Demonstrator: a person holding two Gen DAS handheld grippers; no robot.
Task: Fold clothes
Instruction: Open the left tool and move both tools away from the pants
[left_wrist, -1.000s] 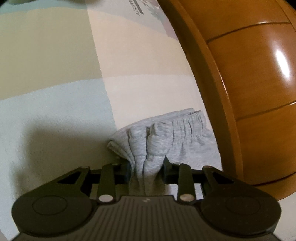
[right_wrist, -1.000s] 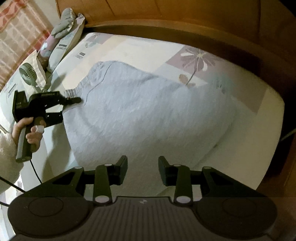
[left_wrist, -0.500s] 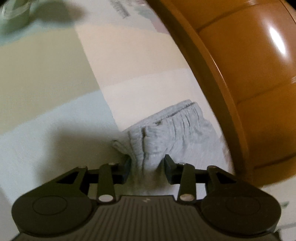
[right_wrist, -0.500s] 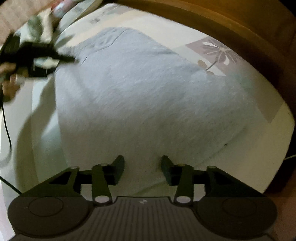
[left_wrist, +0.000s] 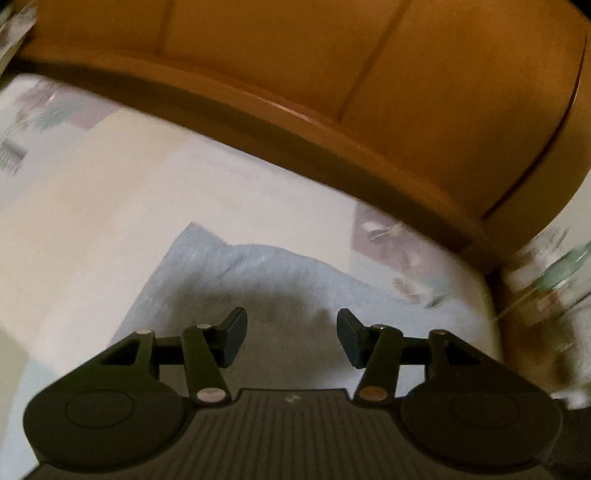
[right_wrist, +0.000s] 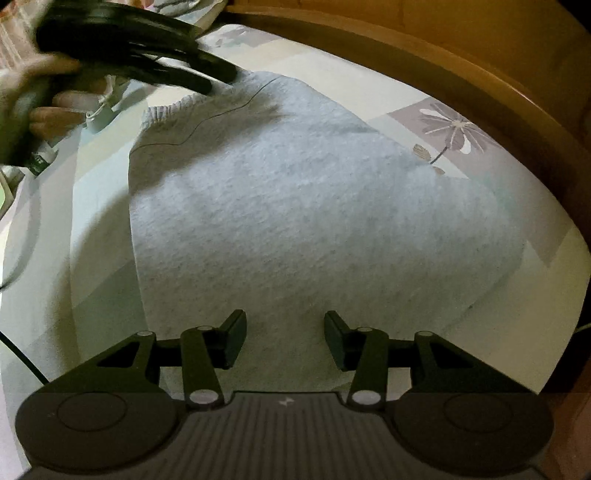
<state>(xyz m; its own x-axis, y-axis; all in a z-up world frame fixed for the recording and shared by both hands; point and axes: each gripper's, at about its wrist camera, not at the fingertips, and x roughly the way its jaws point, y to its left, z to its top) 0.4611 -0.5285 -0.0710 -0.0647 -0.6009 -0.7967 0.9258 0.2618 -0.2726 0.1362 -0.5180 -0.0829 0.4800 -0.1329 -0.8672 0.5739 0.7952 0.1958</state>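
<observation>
A grey fleece garment (right_wrist: 295, 206) lies spread flat on the bed, its elastic waistband (right_wrist: 166, 110) at the far left. My right gripper (right_wrist: 284, 332) hangs open just above the garment's near edge, nothing between its fingers. In the right wrist view my left gripper (right_wrist: 221, 77) is a dark blur held by a hand (right_wrist: 22, 85), hovering over the waistband end. In the left wrist view my left gripper (left_wrist: 291, 332) has its jaws opening and empty, with the grey garment (left_wrist: 258, 273) lying below it.
A curved wooden headboard (left_wrist: 332, 74) runs along the far side of the bed (right_wrist: 480, 74). The pastel patchwork sheet (right_wrist: 546, 266) has a flower print (right_wrist: 450, 129). Bags and small items lie blurred at the far left corner.
My left gripper let go of the bunched waistband, lifted away and rolled, now facing the headboard. My right gripper sank slightly toward the garment's near edge, jaws a little wider.
</observation>
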